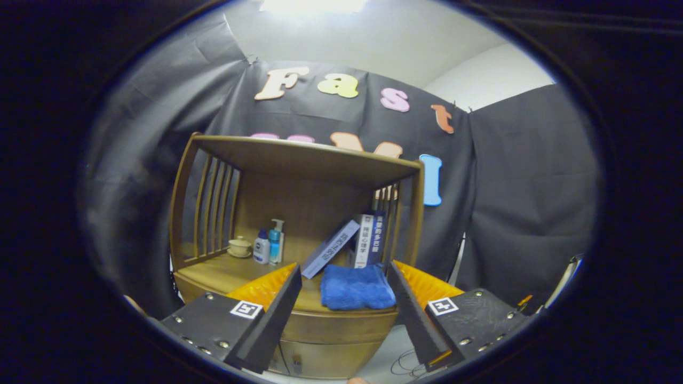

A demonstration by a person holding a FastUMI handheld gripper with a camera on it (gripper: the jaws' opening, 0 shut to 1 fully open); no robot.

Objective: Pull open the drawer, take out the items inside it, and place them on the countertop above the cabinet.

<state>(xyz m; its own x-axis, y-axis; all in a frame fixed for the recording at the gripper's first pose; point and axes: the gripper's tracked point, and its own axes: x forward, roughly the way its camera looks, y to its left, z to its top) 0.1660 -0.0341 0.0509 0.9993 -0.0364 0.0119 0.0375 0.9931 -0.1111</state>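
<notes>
Gripper (344, 314) spread wide, holding nothing, hovering in front of brown wooden cabinet (320, 330). Folded blue cloth (356, 287) on wooden counter (219, 274), between fingers, just beyond tips. Closed wooden drawer (325, 325) below counter edge, under cloth; contents hidden. At 11 o'clock of cloth: small cream lidded cup (239, 246), white-blue bottle (261, 247), blue pump bottle (275, 241). At 12 o'clock: grey leaning book (330, 249), two upright books (370, 239). Cable (405, 365) on floor at 5 o'clock.
</notes>
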